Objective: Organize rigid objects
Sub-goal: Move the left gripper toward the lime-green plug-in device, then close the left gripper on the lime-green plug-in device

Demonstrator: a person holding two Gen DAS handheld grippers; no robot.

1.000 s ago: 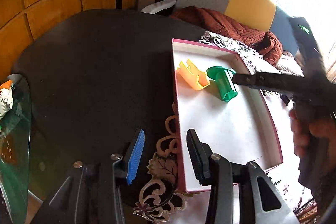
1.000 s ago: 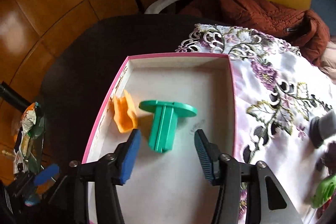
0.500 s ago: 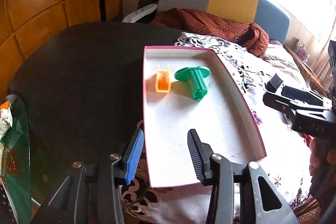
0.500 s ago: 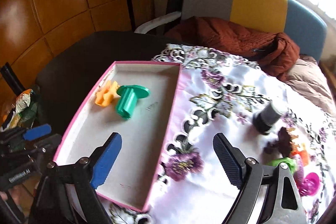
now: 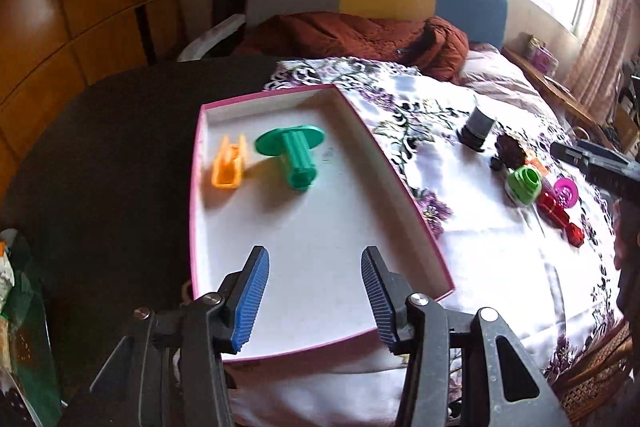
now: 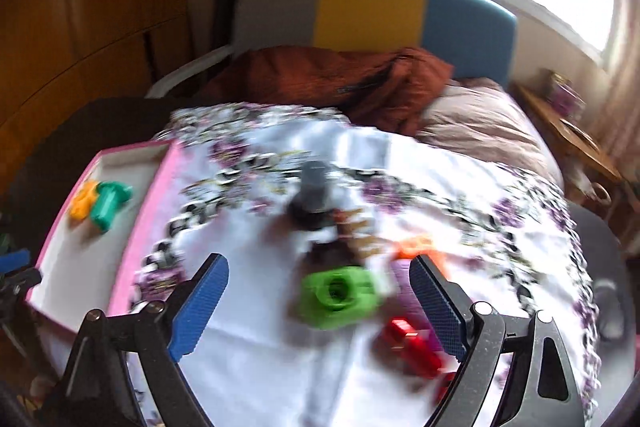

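A pink-rimmed white tray point(image 5: 404, 187) point(image 6: 140, 219) holds an orange piece point(image 5: 229, 167) point(image 6: 82, 203) and a teal T-shaped piece point(image 5: 294, 155) point(image 6: 108, 203). My left gripper point(image 5: 314, 299) hovers over the tray's near half, jaws opening with nothing between them. On the floral cloth lies a cluster: a grey cylinder point(image 5: 478, 127) point(image 6: 312, 195), a light green piece point(image 5: 524, 185) point(image 6: 340, 295), a red piece point(image 5: 558, 217) point(image 6: 412, 347) and a magenta piece point(image 5: 566, 191). My right gripper point(image 6: 318, 307) stands over the green piece, jaws opening wide and empty; its view is blurred.
A dark round table point(image 5: 100, 147) lies under the tray's left side. A chair with a rust-coloured jacket point(image 5: 352, 35) stands behind. A glass surface with clutter point(image 5: 16, 307) is at the far left. A wooden side table point(image 5: 560, 95) is at the right.
My right gripper let go of the teal piece in the tray, opened wide and swung right over the cloth's cluster. My left gripper shifted right over the tray and widened.
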